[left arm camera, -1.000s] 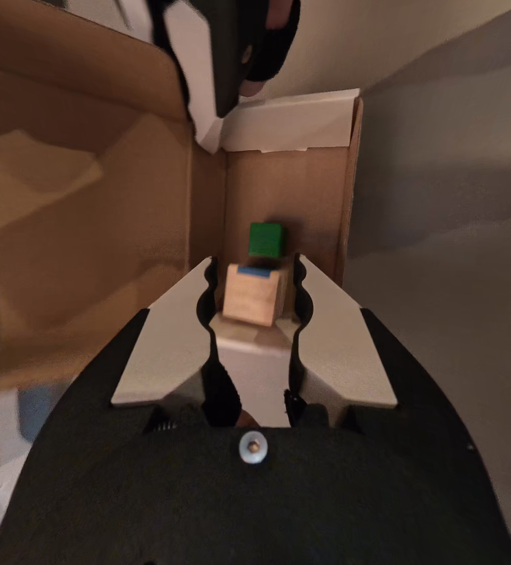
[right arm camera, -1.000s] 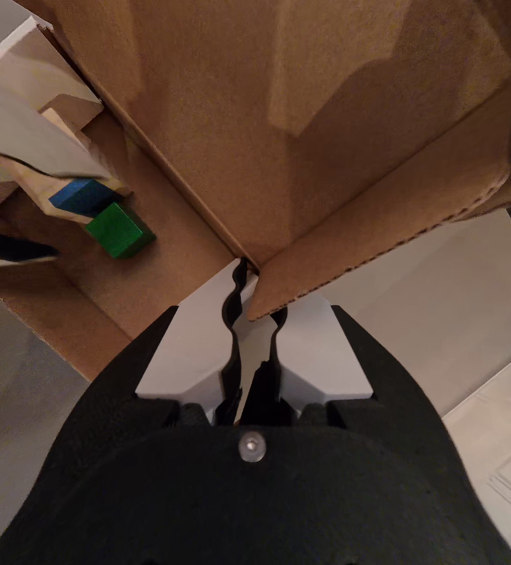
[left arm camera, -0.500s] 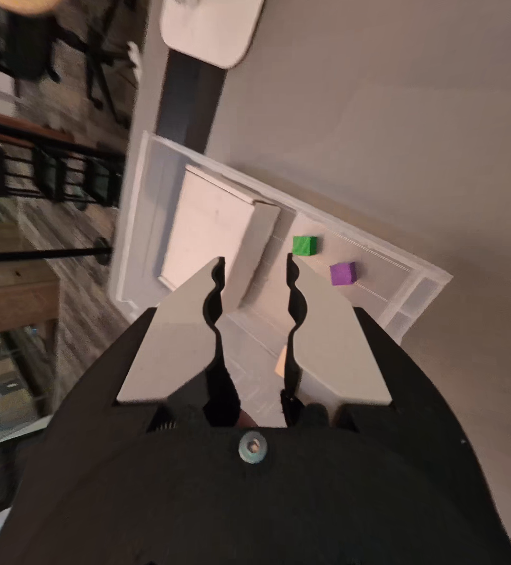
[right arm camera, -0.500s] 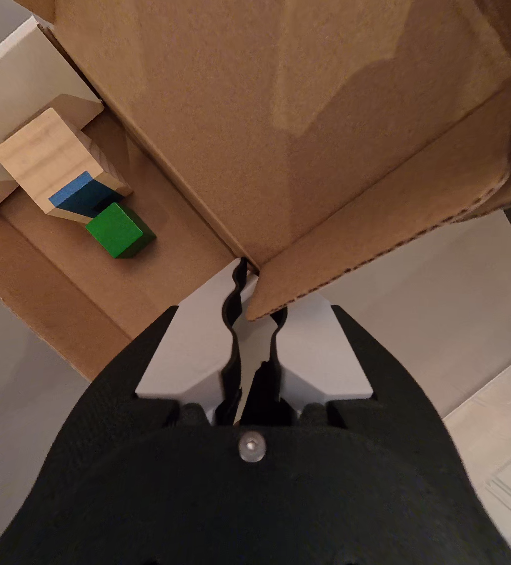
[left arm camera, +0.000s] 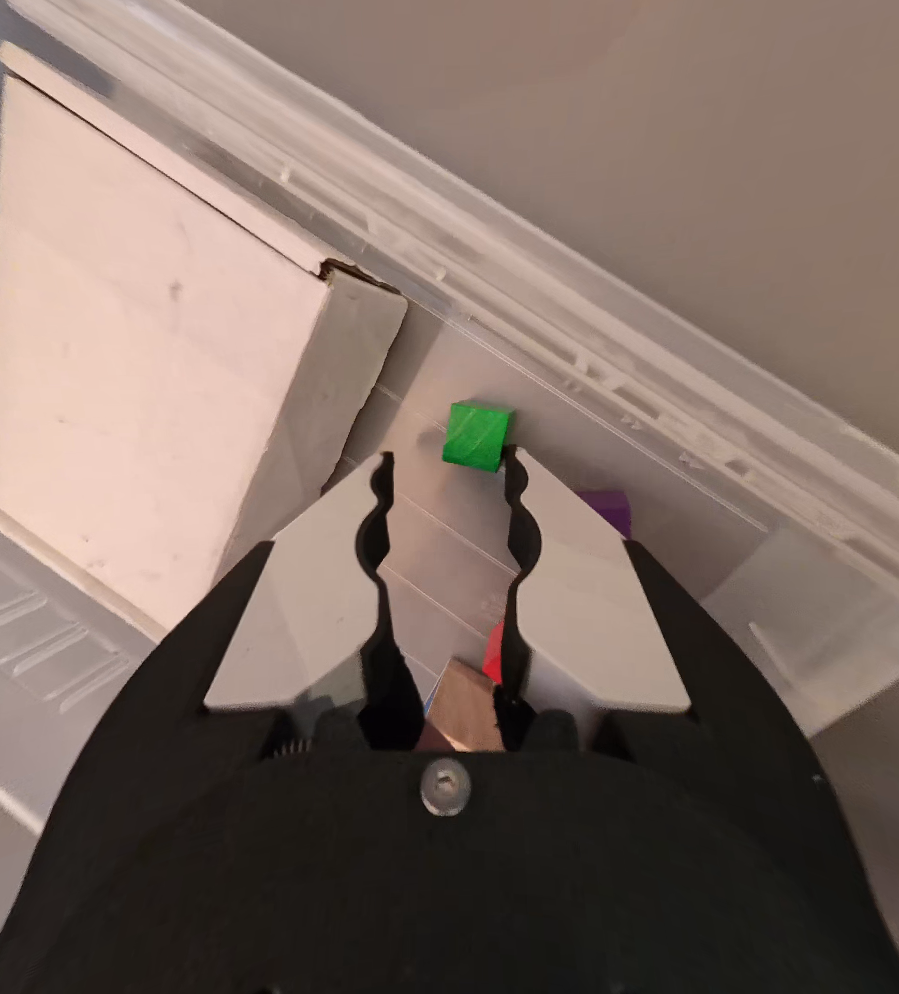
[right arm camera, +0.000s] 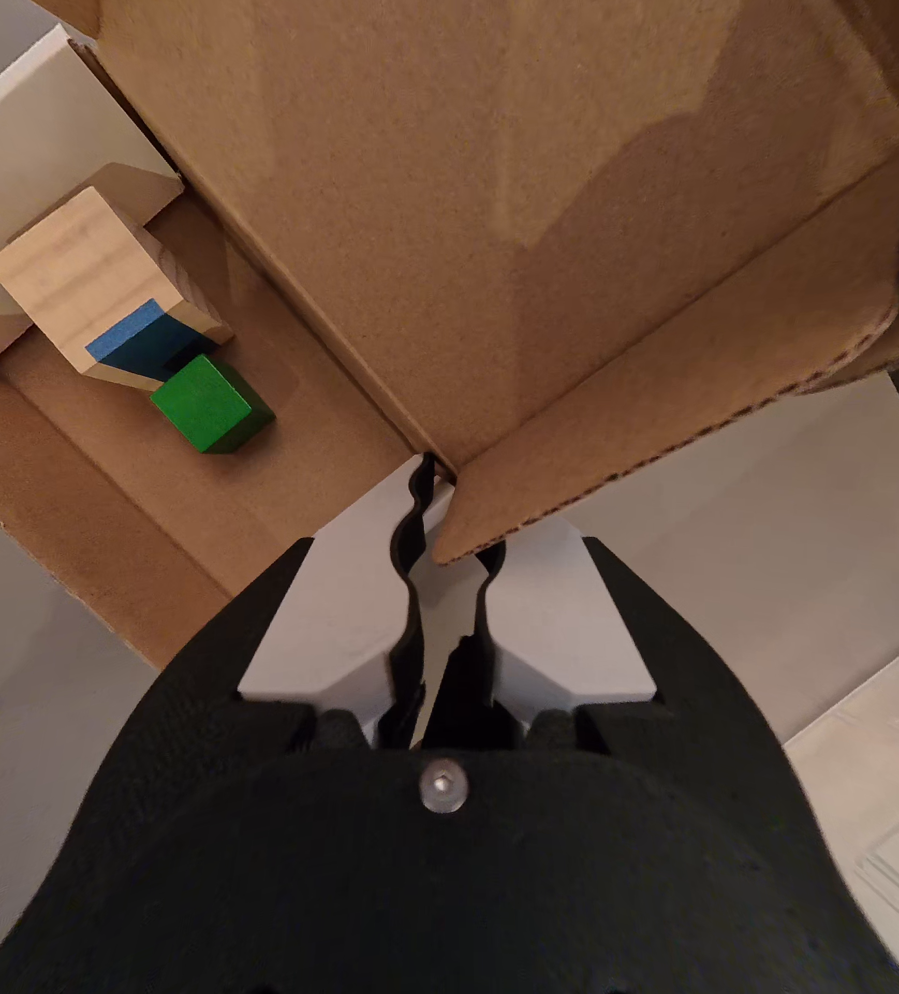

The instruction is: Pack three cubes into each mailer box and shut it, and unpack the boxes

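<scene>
In the right wrist view my right gripper (right arm camera: 439,476) is shut on a corner of the raised lid (right arm camera: 490,215) of an open brown mailer box (right arm camera: 87,511). In the box lie a pale wooden cube (right arm camera: 76,269) with a blue part (right arm camera: 124,336) at its lower corner, and a green cube (right arm camera: 202,400) touching it. In the left wrist view my left gripper (left arm camera: 450,456) is open and empty, its tips just short of another green cube (left arm camera: 476,435) in a clear plastic bin (left arm camera: 571,322). A purple cube (left arm camera: 611,508) is half hidden behind the right finger.
A shut white mailer box (left arm camera: 130,376) lies in the bin left of my left gripper. A red cube (left arm camera: 493,653) and a wooden cube (left arm camera: 463,710) show between the fingers near their base. The bin's long wall runs just beyond the green cube. Another clear bin edge (right arm camera: 893,807) shows at lower right.
My left gripper has left the brown box, swung over to the clear bin and come down close to the green cube there. My right gripper still holds the lid and has not moved.
</scene>
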`<action>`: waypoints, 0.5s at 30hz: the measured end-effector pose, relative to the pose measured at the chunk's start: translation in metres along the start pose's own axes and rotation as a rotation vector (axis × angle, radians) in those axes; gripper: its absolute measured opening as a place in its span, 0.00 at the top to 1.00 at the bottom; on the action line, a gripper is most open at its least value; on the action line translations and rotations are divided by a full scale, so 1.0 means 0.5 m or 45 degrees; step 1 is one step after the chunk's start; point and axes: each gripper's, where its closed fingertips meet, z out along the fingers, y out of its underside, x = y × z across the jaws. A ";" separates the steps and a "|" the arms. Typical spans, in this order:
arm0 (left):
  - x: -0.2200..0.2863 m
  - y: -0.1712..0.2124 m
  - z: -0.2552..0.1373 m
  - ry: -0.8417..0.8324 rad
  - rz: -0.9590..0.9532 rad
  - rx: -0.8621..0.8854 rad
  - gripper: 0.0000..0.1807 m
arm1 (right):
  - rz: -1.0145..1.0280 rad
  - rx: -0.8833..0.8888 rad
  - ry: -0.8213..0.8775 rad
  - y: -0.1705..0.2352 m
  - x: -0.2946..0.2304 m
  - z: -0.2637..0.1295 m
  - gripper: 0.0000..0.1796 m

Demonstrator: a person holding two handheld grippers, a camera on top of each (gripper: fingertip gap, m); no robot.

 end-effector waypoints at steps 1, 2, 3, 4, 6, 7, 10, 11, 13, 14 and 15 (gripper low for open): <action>0.002 0.000 0.007 0.009 0.001 -0.009 0.80 | 0.000 0.001 -0.001 0.000 0.000 0.000 0.95; 0.004 -0.004 0.012 0.022 -0.004 -0.001 0.83 | -0.001 0.001 -0.001 0.000 0.000 0.000 0.95; 0.006 -0.011 0.014 0.032 -0.020 0.020 0.85 | -0.002 0.001 0.000 0.000 0.000 0.000 0.95; 0.007 -0.013 0.016 0.039 -0.034 0.026 0.88 | -0.002 0.001 0.000 0.000 0.000 0.000 0.95; 0.007 -0.014 0.015 0.044 -0.037 0.025 0.88 | -0.003 0.002 0.000 0.000 0.000 0.000 0.95; 0.008 -0.010 0.013 0.040 -0.026 0.010 0.88 | -0.003 0.002 0.000 0.000 0.000 0.000 0.95; -0.007 0.002 -0.022 -0.062 0.034 -0.027 0.88 | -0.006 0.001 0.002 0.000 0.000 0.000 0.95; -0.008 -0.004 -0.045 -0.073 0.016 0.008 0.88 | -0.006 0.001 0.002 0.000 0.000 0.000 0.95; -0.027 -0.009 -0.105 -0.153 -0.024 0.065 0.88 | -0.006 0.001 0.002 0.000 -0.001 0.000 0.95; -0.039 -0.012 -0.141 -0.209 -0.043 0.099 0.88 | -0.006 0.001 0.002 0.000 -0.001 0.000 0.95; -0.050 -0.017 -0.181 -0.271 -0.063 0.136 0.88 | -0.005 0.001 0.003 0.000 -0.001 0.000 0.95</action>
